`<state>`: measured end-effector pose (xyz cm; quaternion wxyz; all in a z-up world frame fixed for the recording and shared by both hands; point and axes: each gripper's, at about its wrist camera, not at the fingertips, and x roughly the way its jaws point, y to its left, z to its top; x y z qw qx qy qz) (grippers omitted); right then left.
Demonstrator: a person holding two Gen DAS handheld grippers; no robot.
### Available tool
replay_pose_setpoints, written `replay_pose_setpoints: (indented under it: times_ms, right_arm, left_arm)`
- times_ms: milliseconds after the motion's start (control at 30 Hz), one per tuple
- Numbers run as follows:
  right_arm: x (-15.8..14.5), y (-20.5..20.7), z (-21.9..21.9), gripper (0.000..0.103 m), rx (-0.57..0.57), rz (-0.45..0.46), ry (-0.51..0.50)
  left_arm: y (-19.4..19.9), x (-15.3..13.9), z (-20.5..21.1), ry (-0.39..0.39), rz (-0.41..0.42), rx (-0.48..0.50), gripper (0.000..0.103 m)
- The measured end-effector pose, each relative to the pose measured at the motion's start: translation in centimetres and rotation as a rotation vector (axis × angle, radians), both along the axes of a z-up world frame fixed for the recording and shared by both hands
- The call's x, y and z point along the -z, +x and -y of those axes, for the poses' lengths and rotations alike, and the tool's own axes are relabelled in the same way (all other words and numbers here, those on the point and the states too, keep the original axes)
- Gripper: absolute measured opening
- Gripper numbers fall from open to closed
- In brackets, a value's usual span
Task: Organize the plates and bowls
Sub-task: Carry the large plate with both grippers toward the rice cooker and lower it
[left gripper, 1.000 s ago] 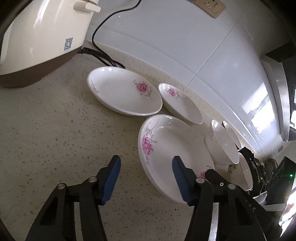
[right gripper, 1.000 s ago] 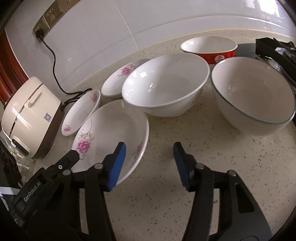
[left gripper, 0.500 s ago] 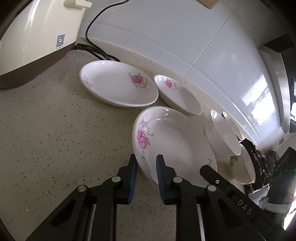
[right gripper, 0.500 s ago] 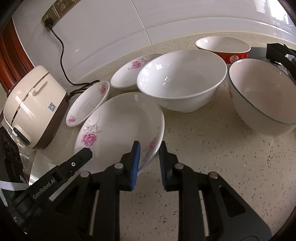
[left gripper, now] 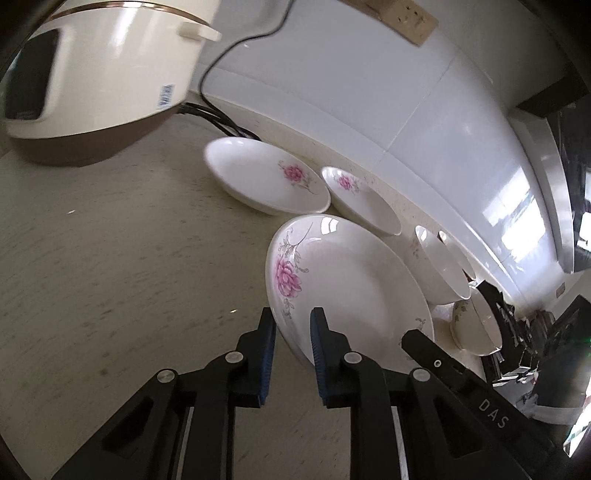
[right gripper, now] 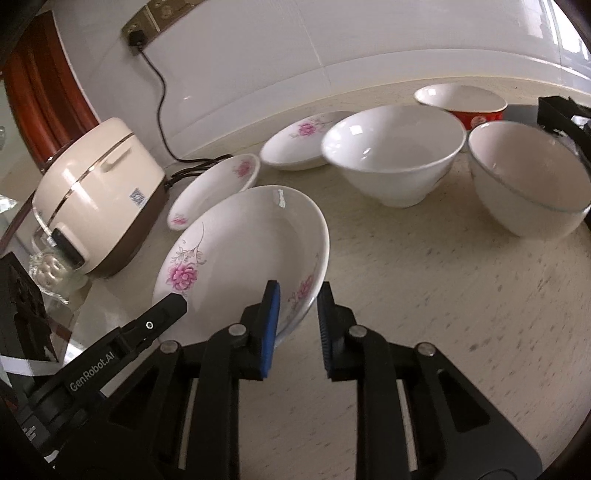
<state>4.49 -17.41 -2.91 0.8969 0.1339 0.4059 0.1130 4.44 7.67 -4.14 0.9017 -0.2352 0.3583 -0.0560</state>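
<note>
White china with pink flowers fills the left wrist view. The left gripper (left gripper: 291,332) rises from 6 o'clock, its blue-padded jaws clenched on the near rim of the large plate (left gripper: 354,280), one pad inside the rim and one outside. The plate is tilted, its pink flower facing 9 o'clock. Past it, toward 12 o'clock, a second plate (left gripper: 258,181) lies on the speckled worktop (left gripper: 110,277), and a smaller plate (left gripper: 365,203) sits just beside it at 1 o'clock, near the white tiled wall (left gripper: 369,96). At 3 o'clock stand a white bowl (left gripper: 436,273) and a glass bowl (left gripper: 476,325). A cream rice cooker (left gripper: 103,74) with a brown base fills 10 o'clock, and its black cord (left gripper: 225,59) runs up the wall. The tip of the right gripper (left gripper: 421,339) enters at 4 o'clock, on the far rim of the large plate.

Seen from the right wrist, the right gripper (right gripper: 295,317) rises from 6 o'clock, its jaws grasping the large plate (right gripper: 243,254) at its near rim, with the rim between the blue pads. The left gripper (right gripper: 173,304) reaches in from 8 o'clock to the opposite rim. The second plate (right gripper: 221,184) lies at 11 o'clock beside the rice cooker (right gripper: 99,195), which sits at 9 o'clock. The smaller plate (right gripper: 295,144) is at 12 o'clock, partly behind the white bowl (right gripper: 395,155). The glass bowl (right gripper: 524,184) stands at 2 o'clock, and a red bowl (right gripper: 465,105) sits behind both, near the wall. The cord (right gripper: 162,107) climbs to a wall socket (right gripper: 162,18) at 11 o'clock.
</note>
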Motion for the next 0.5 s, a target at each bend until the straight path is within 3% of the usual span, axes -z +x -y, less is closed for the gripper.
replay_pose_setpoints:
  times_ms: [233, 500]
  right_arm:
    - [0.3, -0.8, -3.0, 0.024, -0.069, -0.003, 0.043]
    - [0.2, -0.9, -7.7, 0.024, -0.153, 0.011, 0.058]
  left_arm:
    - [-3.1, 0.0, -3.7, -0.065, 0.017, -0.070, 0.020]
    - [-5.7, 0.0, -7.8, -0.080, 0.025, -0.179, 0.020]
